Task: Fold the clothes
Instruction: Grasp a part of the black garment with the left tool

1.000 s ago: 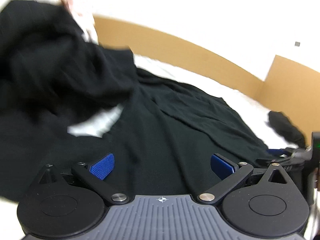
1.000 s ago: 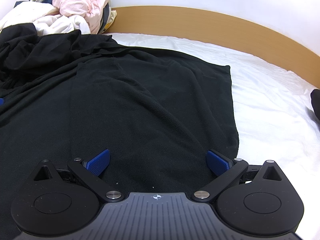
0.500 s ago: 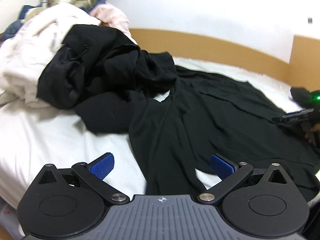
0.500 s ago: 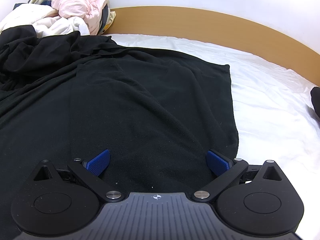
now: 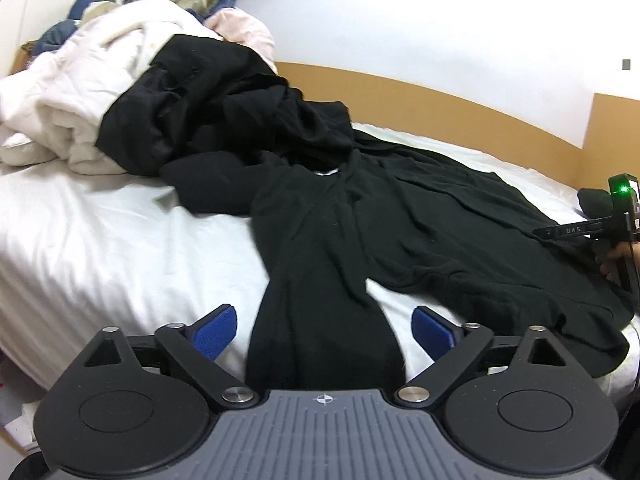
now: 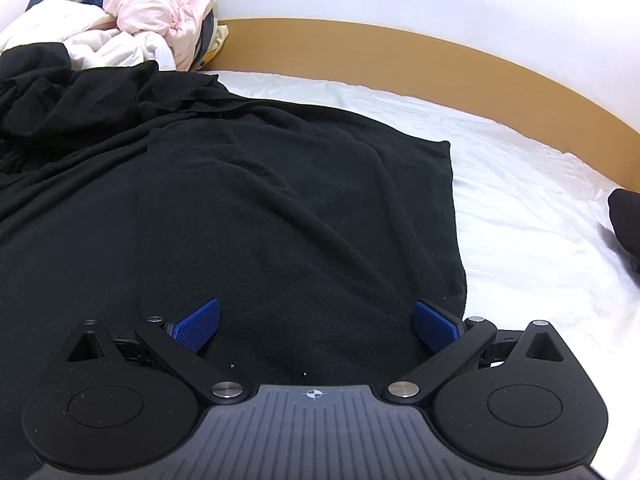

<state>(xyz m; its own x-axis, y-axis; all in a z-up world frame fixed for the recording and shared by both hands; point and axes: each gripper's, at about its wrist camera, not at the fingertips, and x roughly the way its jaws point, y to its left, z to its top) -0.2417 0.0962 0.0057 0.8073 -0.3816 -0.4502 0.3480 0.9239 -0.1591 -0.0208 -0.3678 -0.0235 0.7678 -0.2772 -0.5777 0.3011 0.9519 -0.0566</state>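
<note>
Black garment [image 5: 420,220] sprawled on bed [image 5: 100,240], sleeve end between left tongs [image 5: 324,326], jaws closing, not gripping yet. Right tongs [image 6: 316,320] released over garment body. Next, probably pinch sleeve, fold inward.

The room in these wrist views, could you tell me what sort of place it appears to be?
Most likely a bedroom. A bed with a white sheet and a wooden bed frame fills both views, a black garment lies spread on it, and a heap of unfolded laundry sits at one end.
</note>
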